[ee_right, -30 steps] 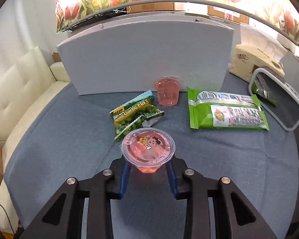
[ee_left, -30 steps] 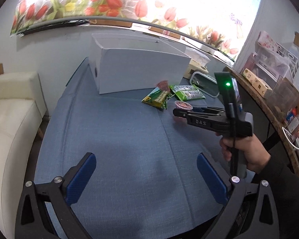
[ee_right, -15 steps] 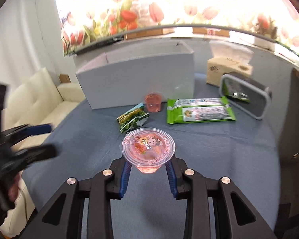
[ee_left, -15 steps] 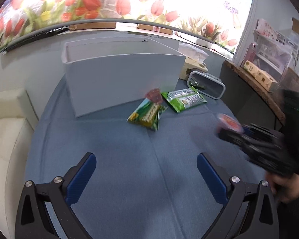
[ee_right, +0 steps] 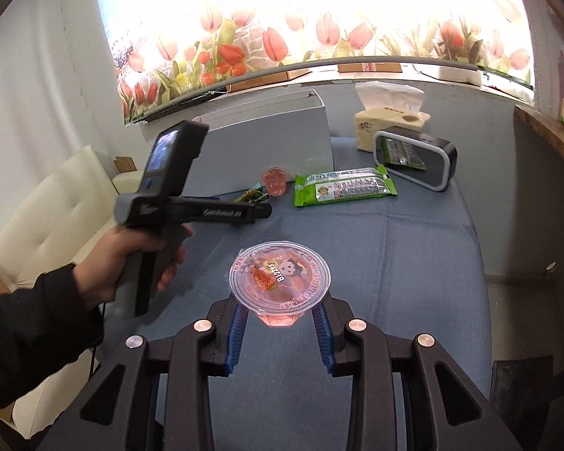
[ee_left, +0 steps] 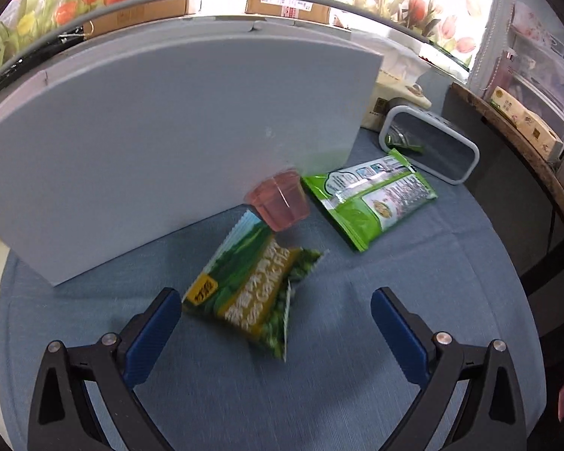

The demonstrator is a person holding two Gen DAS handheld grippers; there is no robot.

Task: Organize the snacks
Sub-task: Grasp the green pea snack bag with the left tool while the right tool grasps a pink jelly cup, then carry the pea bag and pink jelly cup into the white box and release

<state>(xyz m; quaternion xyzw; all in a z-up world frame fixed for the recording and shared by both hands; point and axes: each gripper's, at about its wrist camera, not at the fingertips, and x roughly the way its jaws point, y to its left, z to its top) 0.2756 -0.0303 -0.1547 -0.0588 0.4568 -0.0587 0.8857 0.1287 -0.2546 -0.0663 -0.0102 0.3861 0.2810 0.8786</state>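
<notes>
The left hand [ee_right: 131,259] held the left gripper [ee_left: 276,315] level over the table [ee_left: 357,394], jaws spread wide around the green snack bag [ee_left: 252,293]. The right gripper [ee_right: 280,323] clamped a sealed jelly cup [ee_right: 280,276] above the near table.

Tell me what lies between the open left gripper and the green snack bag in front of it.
Nothing visible does. The left gripper is open, and the green snack bag lies on the blue cloth just ahead of its fingers, partly between them. The pink jelly cup stands beyond the bag.
</notes>
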